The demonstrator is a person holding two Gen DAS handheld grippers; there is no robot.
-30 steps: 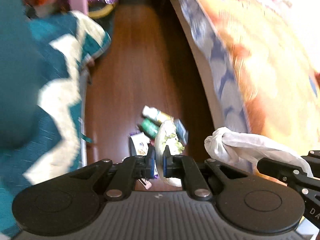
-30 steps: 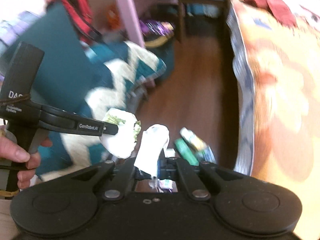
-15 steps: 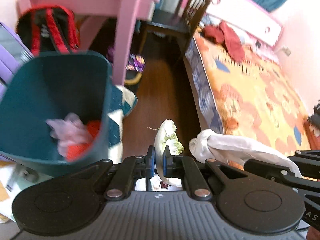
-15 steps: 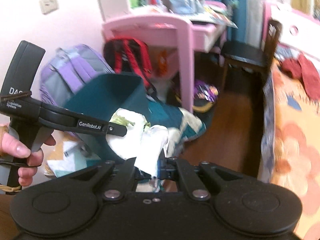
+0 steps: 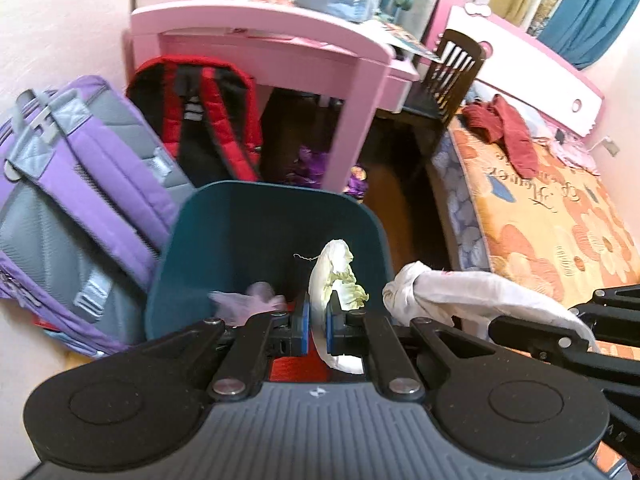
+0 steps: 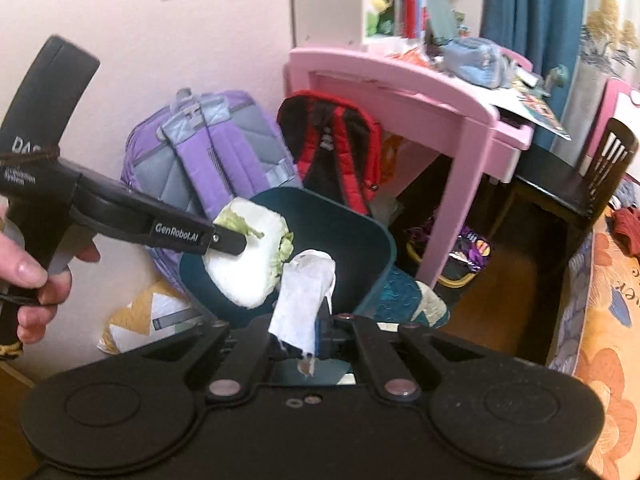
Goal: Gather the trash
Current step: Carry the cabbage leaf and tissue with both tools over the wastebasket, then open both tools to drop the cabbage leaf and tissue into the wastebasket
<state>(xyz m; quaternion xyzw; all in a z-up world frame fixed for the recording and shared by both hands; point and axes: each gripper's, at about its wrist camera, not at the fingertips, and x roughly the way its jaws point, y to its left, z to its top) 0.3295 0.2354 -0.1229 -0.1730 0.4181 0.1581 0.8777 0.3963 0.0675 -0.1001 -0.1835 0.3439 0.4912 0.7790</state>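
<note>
2 pieces of trash hang over the teal bin: the left hand-held gripper pinches a cabbage leaf, the right hand-held gripper clamps what seems a white tissue.

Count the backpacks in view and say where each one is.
2. The purple backpack leans against the wall, left of the teal bin; the red-and-black backpack stands beside it under the pink desk. Others may be hidden.

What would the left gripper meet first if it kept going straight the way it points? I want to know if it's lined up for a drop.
Most likely the teal bin: the left gripper, shut on a cabbage leaf, aims into its open mouth, though depth is unclear.
</note>
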